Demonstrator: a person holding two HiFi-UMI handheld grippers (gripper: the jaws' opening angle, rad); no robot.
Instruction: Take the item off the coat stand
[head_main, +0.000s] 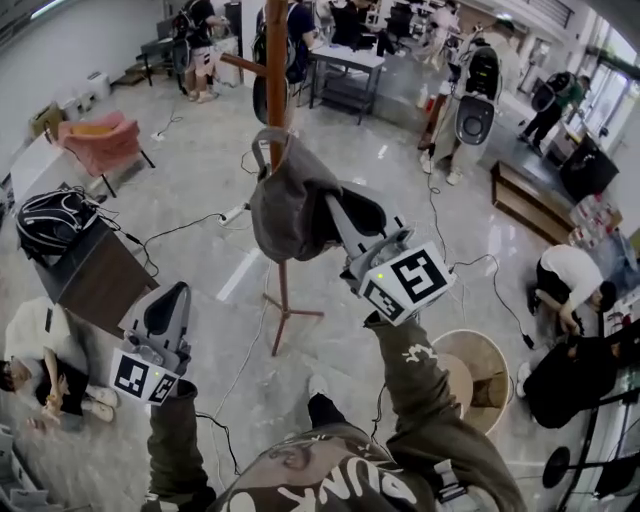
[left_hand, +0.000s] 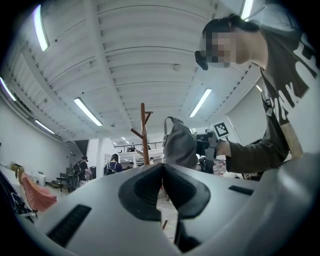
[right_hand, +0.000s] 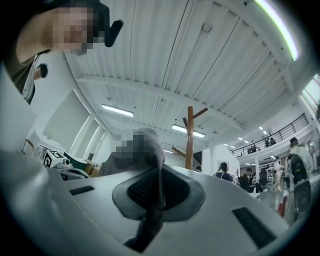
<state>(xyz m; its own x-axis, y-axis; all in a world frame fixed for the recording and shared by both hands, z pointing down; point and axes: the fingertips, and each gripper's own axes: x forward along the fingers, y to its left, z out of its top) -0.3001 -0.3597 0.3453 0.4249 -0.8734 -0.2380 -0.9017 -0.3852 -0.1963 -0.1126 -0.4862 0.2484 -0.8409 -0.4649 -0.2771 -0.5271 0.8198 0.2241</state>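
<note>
A wooden coat stand (head_main: 277, 60) rises from the shiny floor ahead of me. A grey fabric bag (head_main: 285, 205) with a strap loop hangs in front of its pole. My right gripper (head_main: 336, 212) is shut on the bag's cloth, and in the right gripper view the grey cloth (right_hand: 153, 146) runs down between the closed jaws of the right gripper (right_hand: 160, 175). In the left gripper view the bag (left_hand: 179, 146) sits right of the stand (left_hand: 144, 134) with a gap between them. My left gripper (head_main: 176, 296) is low at the left, shut and empty (left_hand: 162, 169).
A pink chair (head_main: 100, 142) and a black backpack (head_main: 55, 216) on a dark table (head_main: 100, 280) stand at the left. A round basket (head_main: 470, 372) sits at my right foot. Cables cross the floor. People sit and stand around the room; tables (head_main: 345, 62) line the back.
</note>
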